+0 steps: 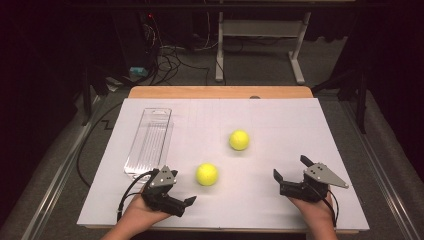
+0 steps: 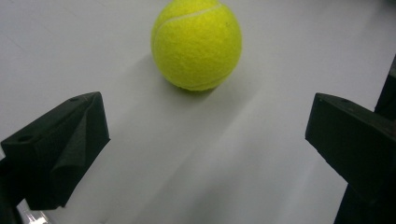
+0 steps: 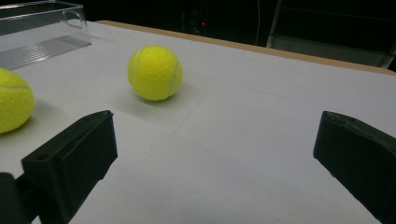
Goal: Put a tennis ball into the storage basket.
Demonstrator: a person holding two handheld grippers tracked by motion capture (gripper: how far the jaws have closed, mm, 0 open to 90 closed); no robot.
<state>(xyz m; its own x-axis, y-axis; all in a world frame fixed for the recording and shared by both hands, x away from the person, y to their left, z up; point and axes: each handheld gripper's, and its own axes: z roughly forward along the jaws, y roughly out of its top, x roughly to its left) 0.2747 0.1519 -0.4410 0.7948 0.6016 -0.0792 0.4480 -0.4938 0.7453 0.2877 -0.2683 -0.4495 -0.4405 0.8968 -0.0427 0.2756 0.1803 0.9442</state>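
Two tennis balls sit on the white table [image 1: 280, 115] in front of me. The near ball [image 1: 207, 174] lies just ahead of my left tongs [image 1: 186, 195], which are spread wide with nothing between the jaws; in the left gripper view that ball [image 2: 196, 44] rests beyond the jaw tips, apart from both. The far ball [image 1: 239, 140] lies toward the middle of the table, well apart from my right tongs [image 1: 290, 172], which are also spread and hold nothing. In the right gripper view the far ball [image 3: 155, 73] sits ahead and to the left. A clear plastic tray [image 1: 149, 142] lies along the table's left side, beside my left hand [image 1: 142, 212].
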